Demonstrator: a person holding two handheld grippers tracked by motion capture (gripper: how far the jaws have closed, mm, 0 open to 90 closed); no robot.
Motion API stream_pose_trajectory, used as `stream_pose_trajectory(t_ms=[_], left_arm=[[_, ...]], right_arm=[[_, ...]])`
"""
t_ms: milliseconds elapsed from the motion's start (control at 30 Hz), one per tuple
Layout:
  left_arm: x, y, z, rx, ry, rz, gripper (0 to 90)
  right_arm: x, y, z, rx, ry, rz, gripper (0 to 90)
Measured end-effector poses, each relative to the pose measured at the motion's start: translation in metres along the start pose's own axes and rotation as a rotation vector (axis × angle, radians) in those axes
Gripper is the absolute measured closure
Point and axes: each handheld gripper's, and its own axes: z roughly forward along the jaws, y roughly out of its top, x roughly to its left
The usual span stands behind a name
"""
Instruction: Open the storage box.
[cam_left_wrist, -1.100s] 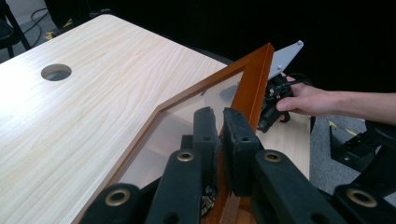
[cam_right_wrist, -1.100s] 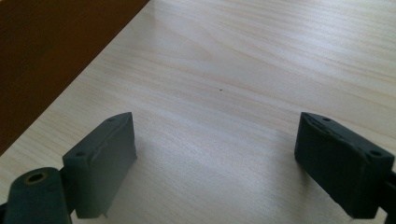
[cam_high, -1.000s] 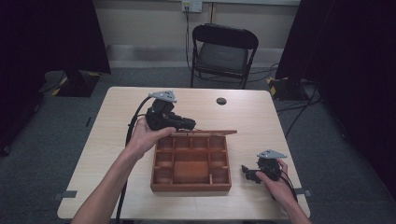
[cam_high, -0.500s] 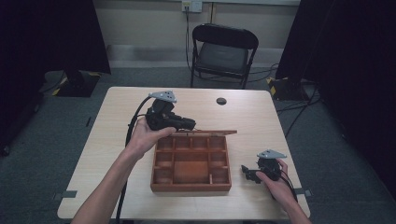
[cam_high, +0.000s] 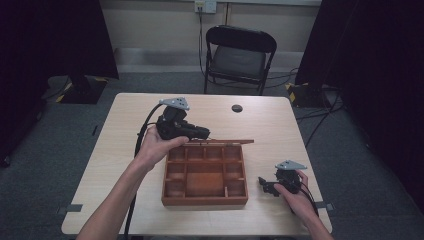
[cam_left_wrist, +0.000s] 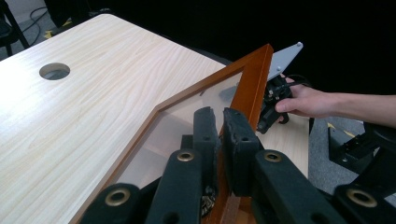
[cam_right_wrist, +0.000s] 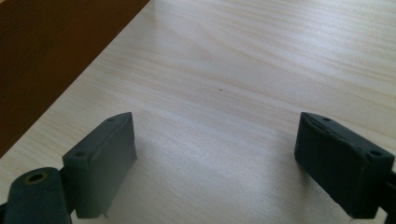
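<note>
Left tongs clamped on glazed lid — right tongs apart beside wooden box.

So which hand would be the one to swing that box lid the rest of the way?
Probably the left. The left gripper is already clamped on the lid's wooden frame, holding it upright over the wooden box. The right gripper rests open on the table beside the box, gripping nothing.

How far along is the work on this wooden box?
Done: the lid of the compartment box stands open. In hand: the left gripper clamps the lid's wooden frame. Left: the right gripper rests open on the table beside the box, holding nothing.
</note>
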Motion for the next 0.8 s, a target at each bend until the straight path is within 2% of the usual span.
stream_pose_trajectory(t_ms=[800], left_arm=[[-0.0004, 0.0003, 0.0004, 0.002, 0.003, 0.003, 84.3]], right_arm=[[0.0000, 0.0000, 0.0000, 0.000, 0.000, 0.000, 12.2]])
